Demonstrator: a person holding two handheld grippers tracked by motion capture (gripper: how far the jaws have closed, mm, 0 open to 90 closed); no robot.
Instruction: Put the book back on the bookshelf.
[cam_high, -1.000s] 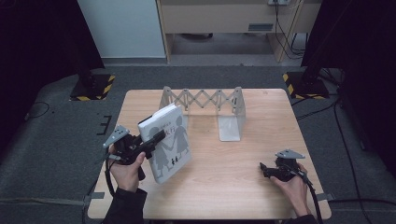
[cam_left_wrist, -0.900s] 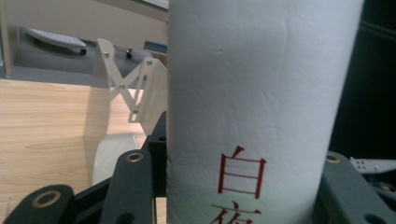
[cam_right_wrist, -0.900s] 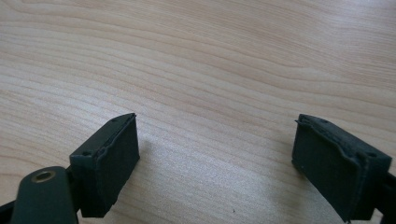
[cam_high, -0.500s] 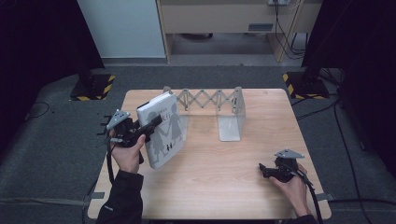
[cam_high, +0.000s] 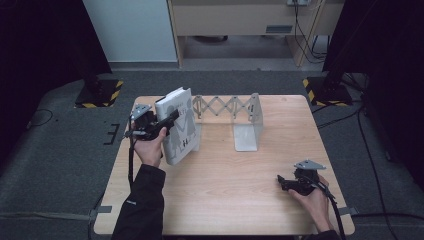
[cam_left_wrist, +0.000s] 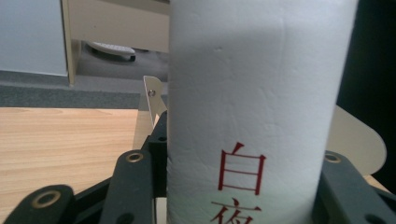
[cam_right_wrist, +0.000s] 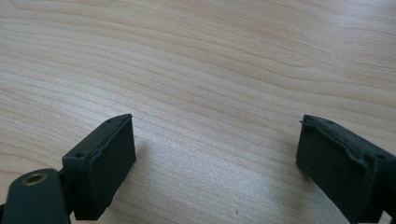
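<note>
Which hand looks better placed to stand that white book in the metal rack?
Left: its gripper already clamps the book beside the rack. The right gripper rests open, far off.

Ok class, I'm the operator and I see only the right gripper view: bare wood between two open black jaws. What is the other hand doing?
Observer: The left hand-held gripper is shut on a thick white paperback book, roughly upright.
Operator: Where on the table?
Observer: At the back left of the light wooden table, next to the left end of a grey metal concertina book rack.
Operator: Any print?
Observer: Red characters run down its white spine.
</note>
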